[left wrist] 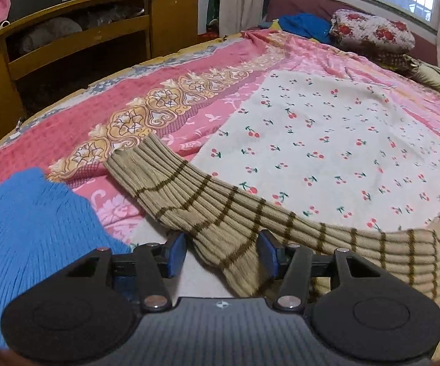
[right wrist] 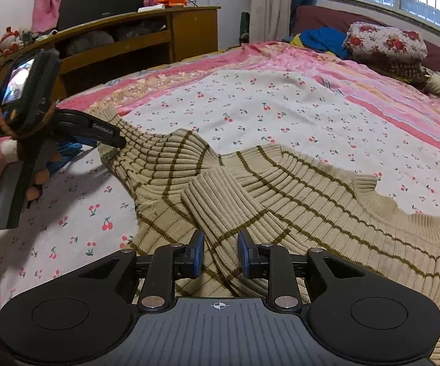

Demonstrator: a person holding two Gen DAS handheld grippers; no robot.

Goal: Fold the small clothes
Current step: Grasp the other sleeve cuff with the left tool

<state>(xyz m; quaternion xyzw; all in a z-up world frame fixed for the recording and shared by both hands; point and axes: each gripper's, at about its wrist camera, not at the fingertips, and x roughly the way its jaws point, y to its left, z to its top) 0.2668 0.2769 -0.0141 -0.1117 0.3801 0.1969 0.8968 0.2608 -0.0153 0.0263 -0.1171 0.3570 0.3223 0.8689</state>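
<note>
One beige ribbed sweater [right wrist: 281,189] with brown grid lines lay on the cherry-print sheet [right wrist: 281,113]; one blue knit garment [left wrist: 31,228] sat at the left; two grippers were in play; the left gripper [left wrist: 221,251] stood apart, one sleeve [left wrist: 189,192] loose between its pads; the right gripper [right wrist: 220,253] was clamped on the other sleeve [right wrist: 220,201]; small white lettering on the left gripper's finger [right wrist: 104,131] couldn't be read.

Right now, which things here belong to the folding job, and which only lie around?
Job: beige striped sweater, cherry-print cloth under it, left gripper, right gripper.

Lying about: blue knit garment, floral pillow, wooden shelf unit.
</note>
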